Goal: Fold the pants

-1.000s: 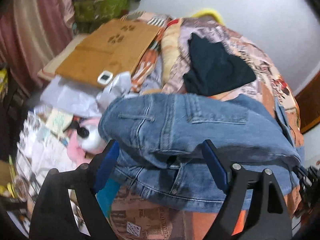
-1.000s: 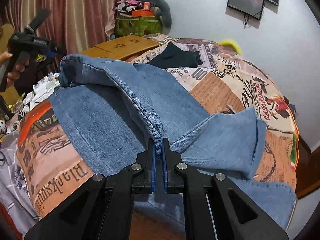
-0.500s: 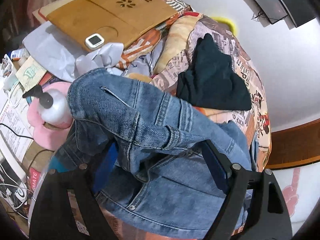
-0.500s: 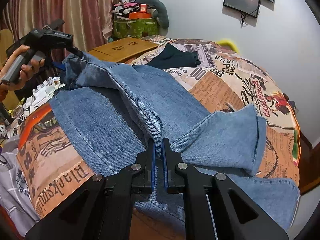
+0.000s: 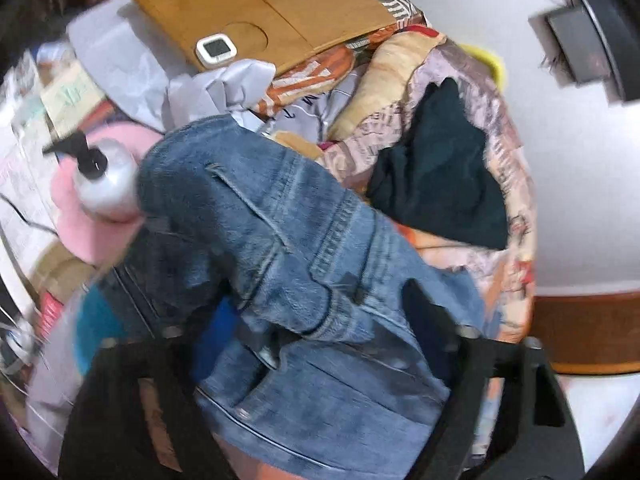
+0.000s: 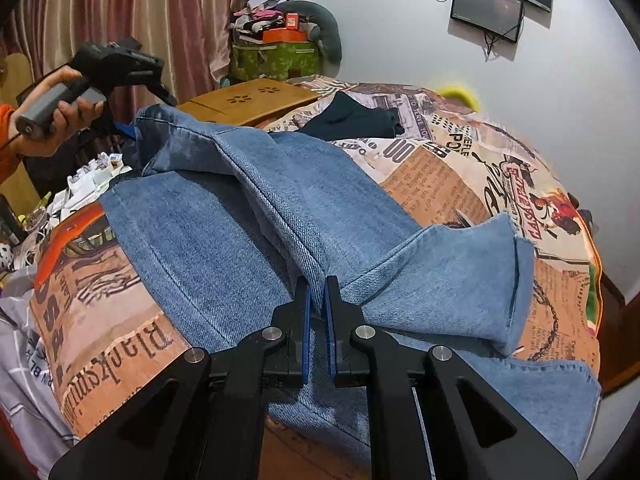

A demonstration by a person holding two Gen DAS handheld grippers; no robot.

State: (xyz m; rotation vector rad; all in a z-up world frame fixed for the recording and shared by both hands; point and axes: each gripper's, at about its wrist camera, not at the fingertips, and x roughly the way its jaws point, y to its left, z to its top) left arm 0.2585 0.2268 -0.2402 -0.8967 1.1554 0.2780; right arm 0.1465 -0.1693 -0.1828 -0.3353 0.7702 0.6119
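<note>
Handling properties first: the faded blue denim pants read as thick, heavy cloth, pliable yet firm enough to hold a ridge where lifted. They lie across the near half of the bed, on its newspaper-print patchwork bedcover, waistband toward the left edge and leg hems toward the right edge.

Right gripper: jaws closed on a raised fold of the upper leg, a thin band of denim pinched between the blue pads; the leg cuff flares open just beside it.

Left gripper, held in the person's hand at the left edge of the bed: it meets the lifted waistband corner. In the left wrist view the image is blurred; its fingers stand wide with bunched denim between them, so I cannot tell whether the jaws have any purchase.

Judgement: seams, waistband and hems are the sound holds, being thick and unlikely to slip; single-layer pinches will likely drag under the garment's weight.

Also noted: a dark folded garment near the far edge, well apart, and a wooden lap tray at the far left corner.
</note>
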